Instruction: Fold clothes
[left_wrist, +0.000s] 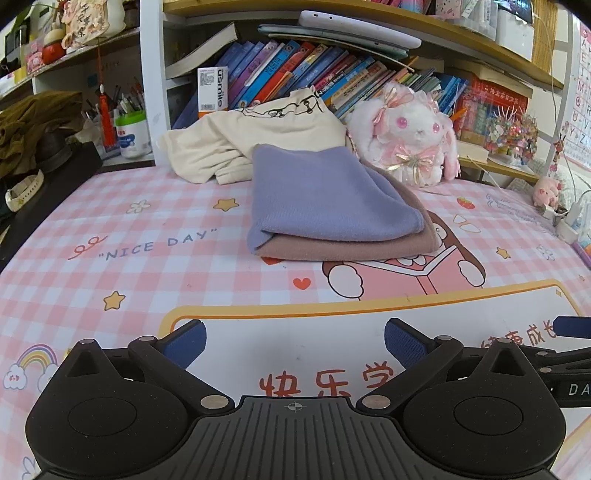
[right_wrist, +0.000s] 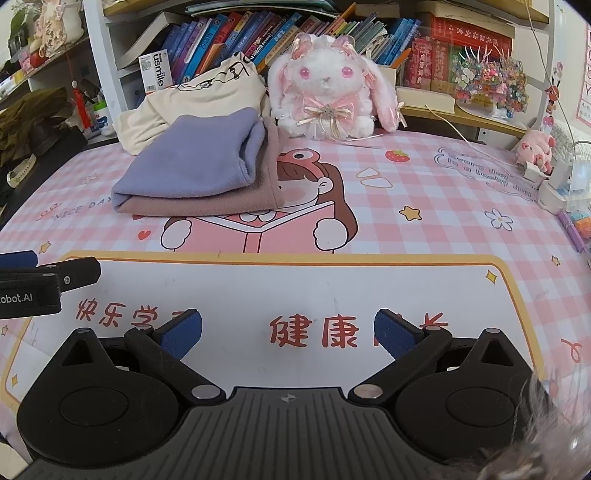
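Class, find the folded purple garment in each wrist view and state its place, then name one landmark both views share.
Left wrist: the folded purple garment lies centre, slightly right, on a folded pink garment.
Right wrist: the folded purple garment lies upper left, on the same pink one.
Shared landmark: the white plush rabbit behind the stack.

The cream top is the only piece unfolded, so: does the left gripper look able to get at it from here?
Probably yes. The left gripper is open and empty, the mat ahead is bare, and the cream top lies exposed left of the folded stack, though it sits far back by the books.
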